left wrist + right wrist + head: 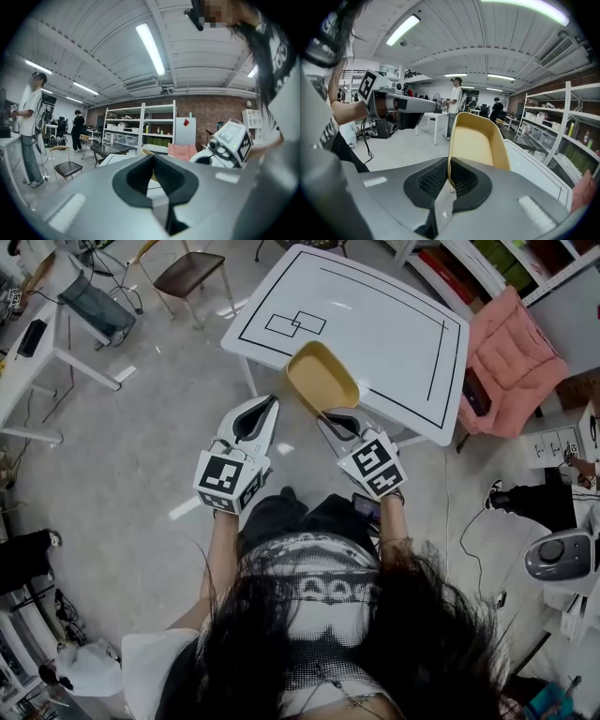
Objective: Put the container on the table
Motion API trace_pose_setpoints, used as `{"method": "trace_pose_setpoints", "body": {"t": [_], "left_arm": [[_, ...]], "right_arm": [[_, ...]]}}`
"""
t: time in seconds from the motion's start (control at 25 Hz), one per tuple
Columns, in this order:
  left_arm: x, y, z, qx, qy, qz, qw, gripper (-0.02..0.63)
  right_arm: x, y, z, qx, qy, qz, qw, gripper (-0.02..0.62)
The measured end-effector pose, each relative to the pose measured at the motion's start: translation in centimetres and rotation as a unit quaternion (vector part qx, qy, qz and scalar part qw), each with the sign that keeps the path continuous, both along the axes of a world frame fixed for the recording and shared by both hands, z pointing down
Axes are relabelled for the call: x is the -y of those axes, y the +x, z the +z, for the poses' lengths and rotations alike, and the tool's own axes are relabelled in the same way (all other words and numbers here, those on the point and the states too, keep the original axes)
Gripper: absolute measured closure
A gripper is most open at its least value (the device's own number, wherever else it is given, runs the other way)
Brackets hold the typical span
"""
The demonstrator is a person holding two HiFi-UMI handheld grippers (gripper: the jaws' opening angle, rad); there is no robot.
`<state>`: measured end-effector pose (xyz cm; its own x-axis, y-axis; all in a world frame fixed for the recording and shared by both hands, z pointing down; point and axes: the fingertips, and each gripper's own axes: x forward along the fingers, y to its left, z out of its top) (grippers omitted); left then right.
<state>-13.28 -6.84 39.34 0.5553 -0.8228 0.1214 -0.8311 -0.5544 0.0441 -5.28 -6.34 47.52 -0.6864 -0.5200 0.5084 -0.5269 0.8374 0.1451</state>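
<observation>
Two grippers hung at the table's (375, 324) near edge. The right gripper (449, 176) had its jaws clamped on the rim of the yellow container (321, 379), which reached out over that near edge, tipped up on its side. Whether it touched the table could not be told. The left gripper (265, 405) was just left of the container and off the table, jaws together with nothing between them. A pink cushion (511, 357) lay at the table's right side.

One container (322, 379) — one left gripper (265, 407), one right gripper (330, 418)
</observation>
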Motion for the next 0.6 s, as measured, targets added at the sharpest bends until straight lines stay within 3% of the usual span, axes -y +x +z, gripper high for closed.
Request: {"method": "trace_pose_setpoints", "body": {"t": [0.6], "left_arm": [[3.3,-2.8,1.0,-0.008,-0.014,-0.014,0.9998,0.606]], "right_arm": [[5.3,-2.0,0.7,-0.021,-0.001,-0.009,1.0,0.573]]}}
